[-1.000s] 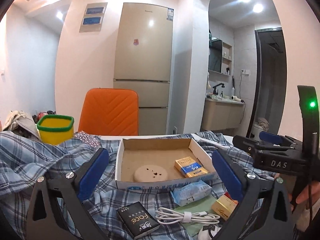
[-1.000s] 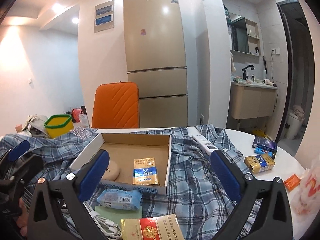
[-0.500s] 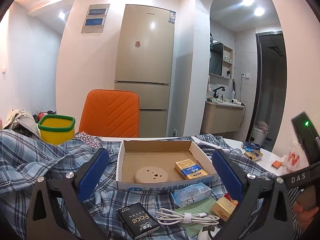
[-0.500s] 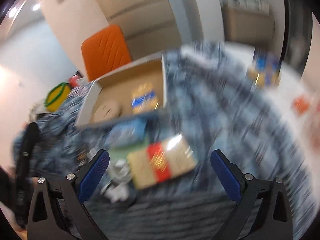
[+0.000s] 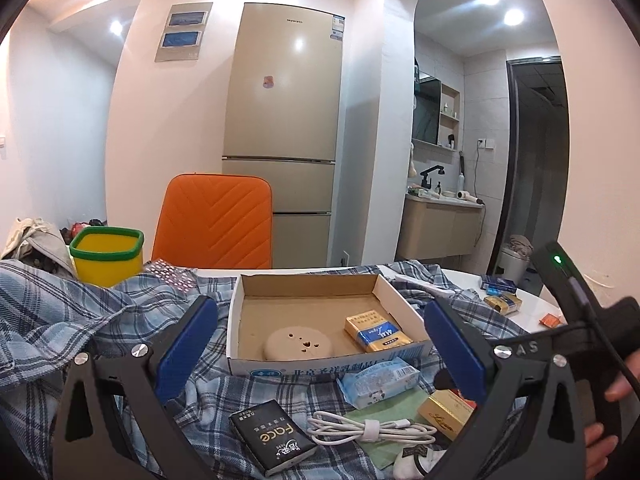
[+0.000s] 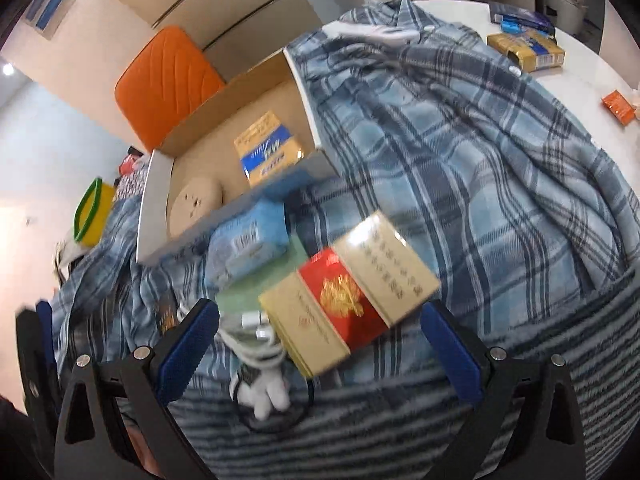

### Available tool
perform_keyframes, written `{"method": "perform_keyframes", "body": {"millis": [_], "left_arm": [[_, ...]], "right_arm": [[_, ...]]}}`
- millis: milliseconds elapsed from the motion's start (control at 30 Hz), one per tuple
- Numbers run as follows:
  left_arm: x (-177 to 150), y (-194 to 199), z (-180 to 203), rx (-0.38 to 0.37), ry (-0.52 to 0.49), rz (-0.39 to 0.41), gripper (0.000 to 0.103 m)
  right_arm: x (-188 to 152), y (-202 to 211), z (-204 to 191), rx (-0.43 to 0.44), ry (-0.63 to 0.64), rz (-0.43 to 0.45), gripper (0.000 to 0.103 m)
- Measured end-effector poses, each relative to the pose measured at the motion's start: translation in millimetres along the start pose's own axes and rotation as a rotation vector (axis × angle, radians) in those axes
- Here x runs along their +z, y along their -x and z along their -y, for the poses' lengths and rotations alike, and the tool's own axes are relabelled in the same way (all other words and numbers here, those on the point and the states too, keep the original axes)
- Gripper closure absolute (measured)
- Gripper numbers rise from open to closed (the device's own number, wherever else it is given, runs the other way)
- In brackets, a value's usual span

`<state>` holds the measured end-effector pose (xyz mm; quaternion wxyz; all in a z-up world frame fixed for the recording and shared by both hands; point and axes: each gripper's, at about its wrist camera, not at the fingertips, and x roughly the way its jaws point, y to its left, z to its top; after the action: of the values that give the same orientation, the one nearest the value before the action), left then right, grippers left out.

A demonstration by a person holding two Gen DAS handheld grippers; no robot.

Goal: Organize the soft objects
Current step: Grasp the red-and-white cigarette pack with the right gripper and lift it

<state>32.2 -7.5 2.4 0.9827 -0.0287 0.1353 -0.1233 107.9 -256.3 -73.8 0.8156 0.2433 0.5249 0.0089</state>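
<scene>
Grippers, two of them, both with fingers spread wide and nothing between the pads. Left gripper (image 5: 320,344) sits level, looking across a plaid shirt (image 5: 68,316) at an open cardboard box (image 5: 400,300). Right gripper (image 6: 320,344) tips downward over the same clutter, and its view is somewhat blurred.

Inside the box, two things: one round beige disc (image 5: 298,345) with small holes, and one gold-and-blue pack (image 5: 378,331) lying flat just beside it. In front of the box, on the shirt, one blue tissue pack (image 5: 380,380) touches the box's front wall. Near it lies one black packet (image 5: 272,442) marked "Face", one coiled white cable (image 5: 372,432), one green sheet (image 5: 396,420) under the tissue pack and the cable, and one red-and-gold carton (image 6: 348,292), which lies between the right gripper's fingers in that view but is not touched by them. A white sock (image 6: 266,392) lies below the carton, with a dark band looped around it.

Shirt is spread and rumpled over the table (image 6: 580,76), covering most of it. On the bare white part at the far right: one more gold-and-blue pack (image 6: 528,52), dark blue boxes (image 6: 520,20) behind it, and one orange packet (image 6: 618,106).

Behind the table, one orange chair (image 5: 216,220), one yellow bin (image 5: 106,256) with a green rim, one fridge (image 5: 284,120). A hand (image 5: 608,412) grips the right gripper's handle at the edge of the left view.
</scene>
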Motion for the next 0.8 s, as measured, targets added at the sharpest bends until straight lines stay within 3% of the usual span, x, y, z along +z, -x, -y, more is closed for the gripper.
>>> {"method": "perform_keyframes", "body": {"millis": [133, 267, 400, 600, 733, 800], "left_arm": [[0.4, 4.0, 4.9, 0.000, -0.022, 0.022, 0.000], [0.4, 3.0, 8.2, -0.003, -0.033, 0.020, 0.000], [0.3, 1.7, 6.8, -0.005, -0.026, 0.018, 0.000], [-0.1, -0.2, 10.2, -0.004, -0.036, 0.012, 0.000], [-0.9, -1.1, 9.9, 0.000, -0.028, 0.008, 0.000], [-1.2, -1.9, 9.3, 0.002, -0.023, 0.004, 0.000]], "right_arm": [[9.3, -8.7, -5.7, 0.010, 0.000, -0.018, 0.001], [17.8, -21.1, -14.0, -0.045, 0.030, -0.005, 0.006], [22.3, -30.9, -26.4, -0.110, 0.136, 0.006, 0.014], [17.0, -32.0, -39.6, -0.133, 0.275, -0.024, 0.020], [20.2, -33.4, -28.4, -0.151, 0.229, -0.014, 0.022], [25.3, -34.2, -18.7, -0.136, 0.173, -0.014, 0.034]]}}
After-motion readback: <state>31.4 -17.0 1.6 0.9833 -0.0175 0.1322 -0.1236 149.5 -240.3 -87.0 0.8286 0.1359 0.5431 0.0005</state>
